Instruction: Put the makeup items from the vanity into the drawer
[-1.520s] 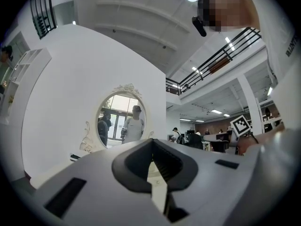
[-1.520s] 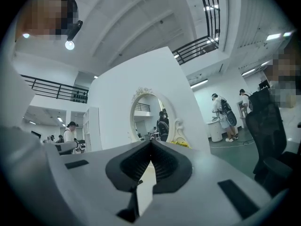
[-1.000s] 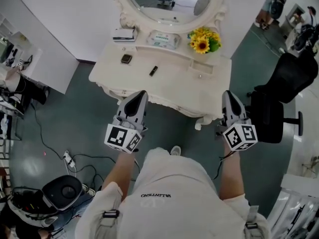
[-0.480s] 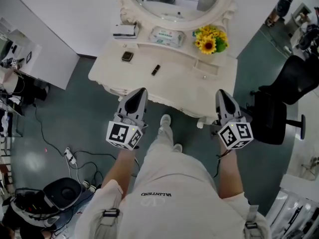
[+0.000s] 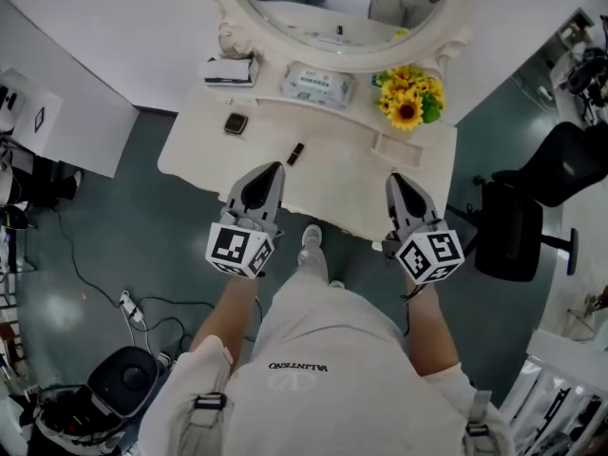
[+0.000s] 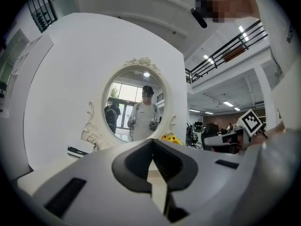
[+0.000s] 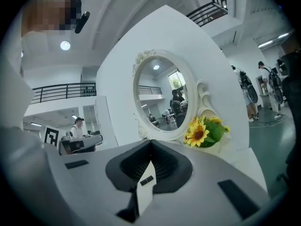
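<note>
The cream vanity (image 5: pixel 195 155) stands under an oval mirror (image 5: pixel 332 8). On its top lie a small black tube (image 5: pixel 295 152) and a dark compact (image 5: pixel 235 123). A small drawer front (image 5: pixel 394 148) sits on the raised shelf at the right. My left gripper (image 5: pixel 270 170) is shut and empty, its tip over the vanity's front edge, just short of the tube. My right gripper (image 5: pixel 393 180) is also shut and empty, over the front edge below the drawer. In the right gripper view the black tube (image 7: pixel 147 180) shows through the gap behind the closed tips (image 7: pixel 150 142). The left gripper (image 6: pixel 151 142) points level at the mirror.
A black and white box (image 5: pixel 229 70), a wipes pack (image 5: pixel 316 85) and sunflowers (image 5: pixel 410 101) line the back shelf. A black office chair (image 5: pixel 518 226) stands to the right. Cables and a power strip (image 5: pixel 128 307) lie on the floor at the left, beside a white cabinet (image 5: pixel 57 126).
Both grippers have moved forward towards the vanity, and their tips now reach over its front edge. The person has stepped closer, and both pairs of jaws stay shut.
</note>
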A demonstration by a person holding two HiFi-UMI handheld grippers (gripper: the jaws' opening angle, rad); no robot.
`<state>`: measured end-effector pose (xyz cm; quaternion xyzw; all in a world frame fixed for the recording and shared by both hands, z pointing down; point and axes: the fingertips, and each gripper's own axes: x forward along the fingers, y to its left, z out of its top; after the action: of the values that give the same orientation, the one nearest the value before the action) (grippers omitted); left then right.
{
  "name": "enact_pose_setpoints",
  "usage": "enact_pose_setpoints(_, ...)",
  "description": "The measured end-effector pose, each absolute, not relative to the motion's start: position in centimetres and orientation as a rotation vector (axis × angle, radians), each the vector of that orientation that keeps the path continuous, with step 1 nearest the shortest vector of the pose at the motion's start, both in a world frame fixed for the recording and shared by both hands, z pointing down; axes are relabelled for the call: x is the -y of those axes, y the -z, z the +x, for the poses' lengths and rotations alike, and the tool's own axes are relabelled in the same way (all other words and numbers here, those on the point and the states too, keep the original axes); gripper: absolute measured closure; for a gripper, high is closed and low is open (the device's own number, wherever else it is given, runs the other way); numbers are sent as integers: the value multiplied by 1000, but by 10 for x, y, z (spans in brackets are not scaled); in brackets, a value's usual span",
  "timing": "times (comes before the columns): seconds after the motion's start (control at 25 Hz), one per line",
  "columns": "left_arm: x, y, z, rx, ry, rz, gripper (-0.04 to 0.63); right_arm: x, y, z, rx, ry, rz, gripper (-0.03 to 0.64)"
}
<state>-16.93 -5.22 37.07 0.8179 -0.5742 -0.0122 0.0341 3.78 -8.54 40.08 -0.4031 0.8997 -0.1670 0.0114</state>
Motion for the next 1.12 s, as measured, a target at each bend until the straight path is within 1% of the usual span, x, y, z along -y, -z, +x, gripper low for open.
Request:
enact_pose_setpoints(0.32, 121, -409, -186, 1684, -78, 2493, 593, 141, -449, -17, -2866, 645, -1230, 606)
enact_pose_setpoints(0.6, 152, -457, -190, 1559, -145, 2431, 594, 171, -486, -61, -2936, 729, -1214, 606)
enact_pose_setpoints(0.84, 167, -495, -190, 1497, -233, 2370, 593, 186, -527, -75, -2964, 847, -1247, 606)
enact_pose_setpoints(1.12, 173, -522, -187, 1522, -345, 2292, 592, 188, -548, -91, -3018, 950, -1176, 606)
